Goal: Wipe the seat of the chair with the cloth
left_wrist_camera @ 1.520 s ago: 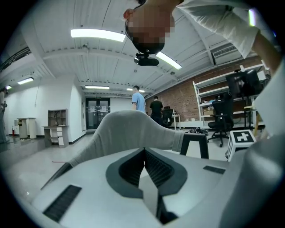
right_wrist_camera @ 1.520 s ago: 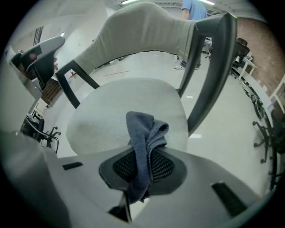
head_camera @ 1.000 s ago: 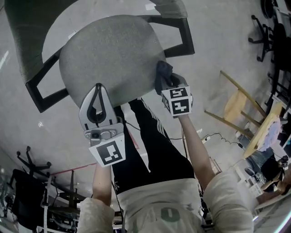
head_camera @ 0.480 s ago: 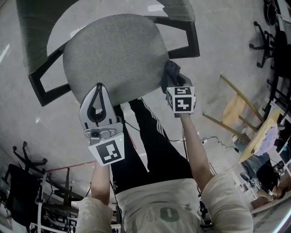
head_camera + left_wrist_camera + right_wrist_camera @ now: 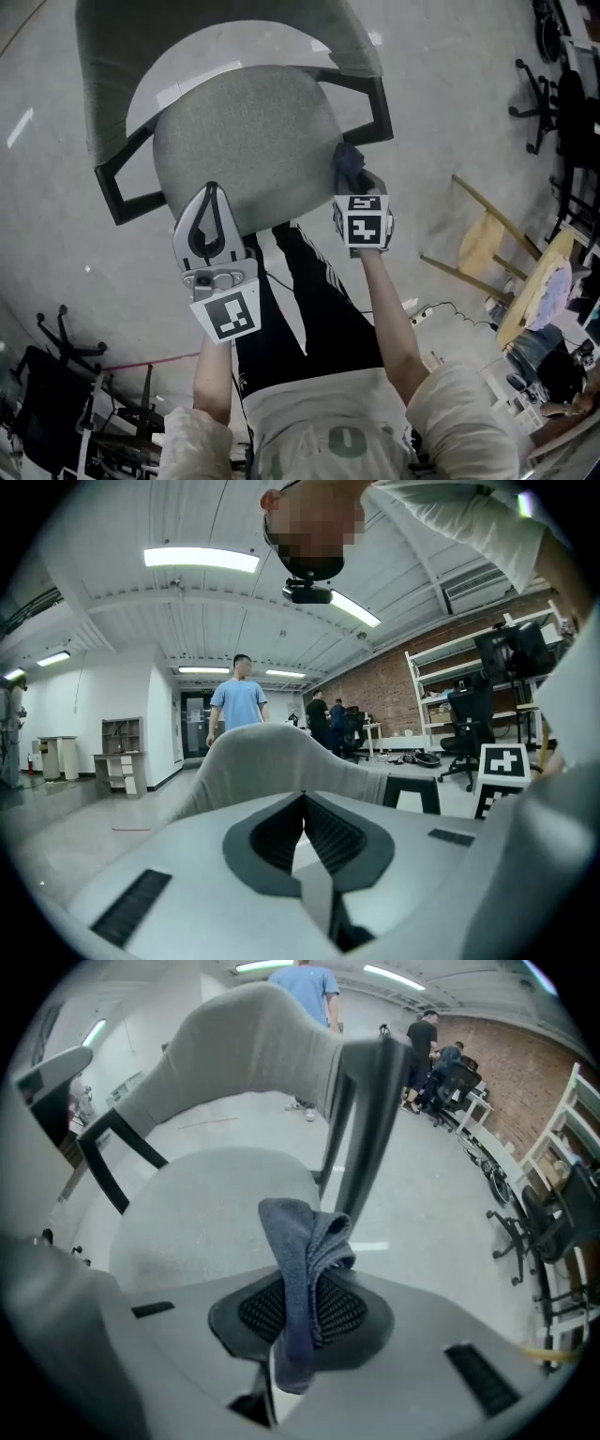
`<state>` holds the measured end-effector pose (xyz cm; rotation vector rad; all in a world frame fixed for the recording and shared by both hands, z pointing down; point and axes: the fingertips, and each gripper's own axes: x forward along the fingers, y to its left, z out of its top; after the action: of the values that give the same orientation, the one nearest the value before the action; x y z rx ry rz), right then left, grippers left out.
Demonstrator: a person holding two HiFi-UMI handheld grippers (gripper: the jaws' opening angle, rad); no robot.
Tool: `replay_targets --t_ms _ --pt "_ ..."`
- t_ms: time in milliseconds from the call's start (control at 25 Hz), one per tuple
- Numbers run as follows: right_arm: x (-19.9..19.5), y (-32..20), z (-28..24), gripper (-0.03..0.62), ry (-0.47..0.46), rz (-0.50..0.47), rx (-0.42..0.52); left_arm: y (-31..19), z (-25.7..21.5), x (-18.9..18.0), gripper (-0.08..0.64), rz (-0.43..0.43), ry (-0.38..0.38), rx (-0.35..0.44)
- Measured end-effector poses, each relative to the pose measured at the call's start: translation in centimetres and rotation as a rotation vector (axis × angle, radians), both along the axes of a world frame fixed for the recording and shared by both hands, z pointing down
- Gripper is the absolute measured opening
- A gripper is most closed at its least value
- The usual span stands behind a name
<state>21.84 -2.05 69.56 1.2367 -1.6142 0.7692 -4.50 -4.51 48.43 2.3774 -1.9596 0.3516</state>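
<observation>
A grey upholstered chair seat (image 5: pixel 246 145) with black armrests (image 5: pixel 380 98) and a curved grey backrest (image 5: pixel 216 28) lies below me in the head view. My right gripper (image 5: pixel 351 171) sits at the seat's right edge, shut on a blue-grey cloth (image 5: pixel 349 165). In the right gripper view the cloth (image 5: pixel 302 1269) hangs bunched between the jaws over the seat (image 5: pixel 206 1213). My left gripper (image 5: pixel 211 192) hovers over the seat's near edge, shut with nothing in it. The left gripper view shows its jaws closed, pointing at the backrest (image 5: pixel 272 752).
A wooden frame piece (image 5: pixel 487 225) stands on the concrete floor at the right. Black office chairs (image 5: pixel 548 84) are at the far right and chair bases (image 5: pixel 56 375) at the lower left. People stand in the distance (image 5: pixel 234 700). My legs in black trousers (image 5: pixel 309 300) are near the seat's front.
The chair sits lower and more to the right in the head view than before. The right gripper with the cloth stays at the seat's right edge; the left gripper holds its place.
</observation>
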Motion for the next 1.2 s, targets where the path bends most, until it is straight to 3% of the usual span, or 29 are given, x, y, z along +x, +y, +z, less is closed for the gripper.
replay_targets --t_ms 120,240,320,520,680,880,1200 --pt "-3.8 -3.5 -5.6 0.057 -0.074 -0.047 0.119 -1.8 -3.9 -0.2 0.015 -0.021 0.003 0.042" --pt "-7.5 -5.5 -14.4 0.057 -0.143 -0.11 0.249 -2.6 -10.3 -0.1 0.015 -0.063 0.033 0.072" --pt "-9.2 -7.8 -21.5 0.058 -0.183 -0.127 0.377 -3.5 -15.5 -0.2 0.015 -0.091 0.06 0.127" --pt "-13.2 -14.6 -40.4 0.057 -0.36 -0.168 0.763 -7.5 -28.5 -1.2 0.015 -0.143 0.073 0.352" --pt "-13.7 -13.4 -51.1 0.058 -0.403 -0.253 0.96 -6.5 -34.4 -2.0 0.015 -0.184 0.06 0.385" --pt "-13.2 -11.0 -56.3 0.058 -0.439 -0.307 1.069 -4.1 -37.4 -1.6 0.015 -0.205 0.073 0.414" --pt "-16.4 -8.4 -57.5 0.058 -0.472 -0.401 1.096 -2.2 -39.1 -1.8 0.015 -0.197 0.06 0.449"
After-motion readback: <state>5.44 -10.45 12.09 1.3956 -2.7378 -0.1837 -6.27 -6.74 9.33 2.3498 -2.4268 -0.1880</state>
